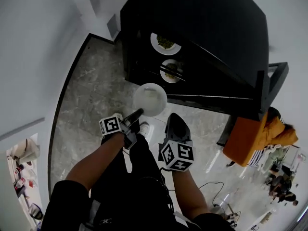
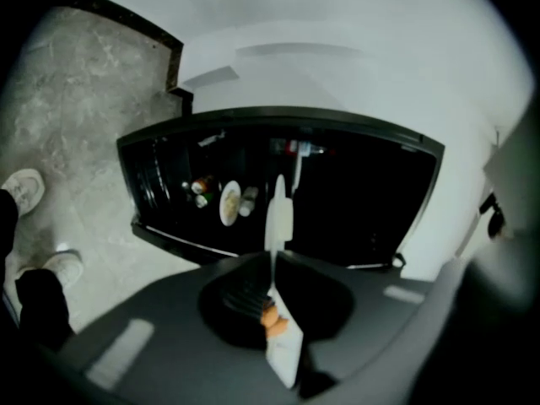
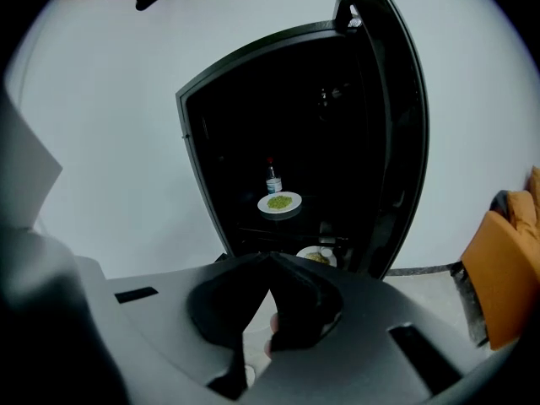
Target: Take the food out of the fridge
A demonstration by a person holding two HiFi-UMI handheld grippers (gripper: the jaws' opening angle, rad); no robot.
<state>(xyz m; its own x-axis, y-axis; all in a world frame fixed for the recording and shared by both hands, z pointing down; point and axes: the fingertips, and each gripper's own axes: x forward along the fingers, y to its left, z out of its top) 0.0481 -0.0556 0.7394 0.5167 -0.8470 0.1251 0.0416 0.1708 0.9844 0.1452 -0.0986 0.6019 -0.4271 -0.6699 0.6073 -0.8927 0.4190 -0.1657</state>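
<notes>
The black fridge [image 1: 202, 18] stands open. Inside it are a white plate of green food [image 1: 166, 43] [image 3: 279, 202] and, one shelf lower, a second plate of food [image 1: 171, 71] [image 3: 316, 256]. My left gripper [image 1: 139, 112] [image 2: 272, 258] is shut on the rim of a white plate [image 1: 150, 99] [image 2: 278, 216] and holds it out in front of the fridge. In the left gripper view that plate shows edge-on, with orange bits of food [image 2: 270, 317] at the jaws. My right gripper [image 1: 174, 116] [image 3: 270, 256] is shut and holds nothing; it hangs just right of the held plate.
The fridge door [image 3: 396, 125] [image 1: 269, 88] stands swung open to the right. A small bottle [image 3: 272, 178] stands behind the green plate. An orange seat [image 1: 255, 136] [image 3: 510, 268] is at the right. The person's white shoes [image 2: 25, 188] stand on the grey stone floor [image 1: 91, 95].
</notes>
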